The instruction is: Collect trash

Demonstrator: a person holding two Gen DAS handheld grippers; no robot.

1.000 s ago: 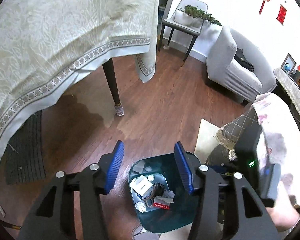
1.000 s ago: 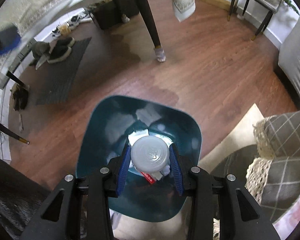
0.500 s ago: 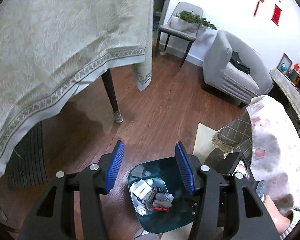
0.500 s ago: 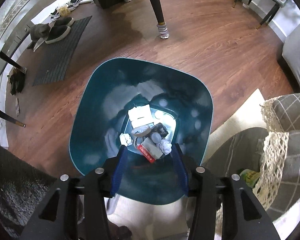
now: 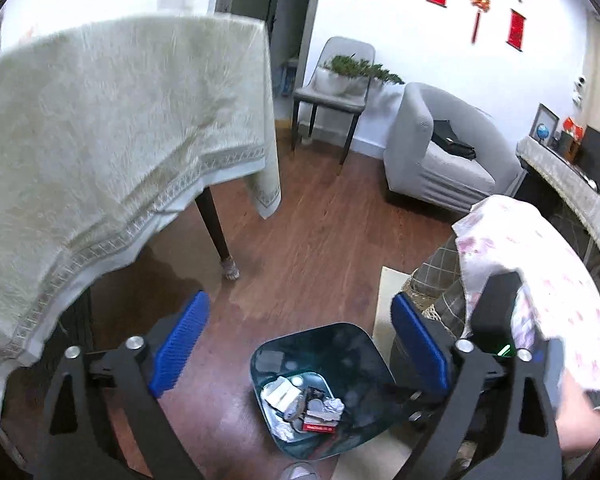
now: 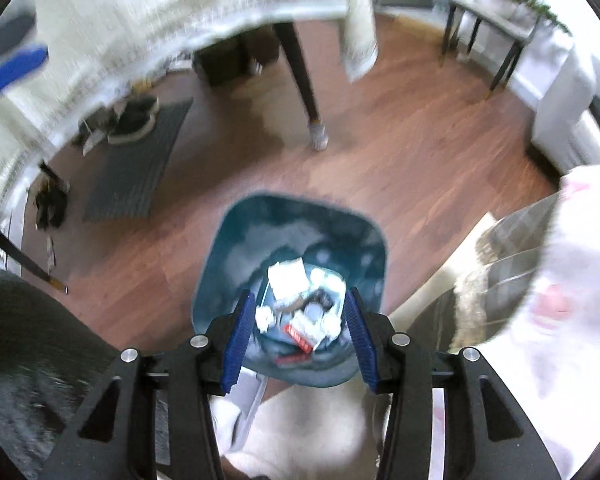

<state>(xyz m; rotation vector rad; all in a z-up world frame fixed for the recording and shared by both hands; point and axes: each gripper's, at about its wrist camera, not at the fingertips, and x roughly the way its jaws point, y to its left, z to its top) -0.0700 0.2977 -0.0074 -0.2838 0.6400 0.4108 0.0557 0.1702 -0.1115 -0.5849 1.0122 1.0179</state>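
While hanging above the bin (image 6: 228,236), the right gripper (image 6: 298,326) and left gripper (image 5: 300,344) are gaping wide, holding nothing.

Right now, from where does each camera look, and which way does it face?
Left wrist: on the left gripper, high, facing floor and armchair; open blue fingers, a sleeve at right.
Right wrist: on the right gripper, facing down into the bin; open fingers.
Shared: bin, trash, table leg.

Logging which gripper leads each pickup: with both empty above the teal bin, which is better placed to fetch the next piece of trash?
Hard to call. The left gripper and right gripper are both open and empty above the bin, and no loose trash shows.
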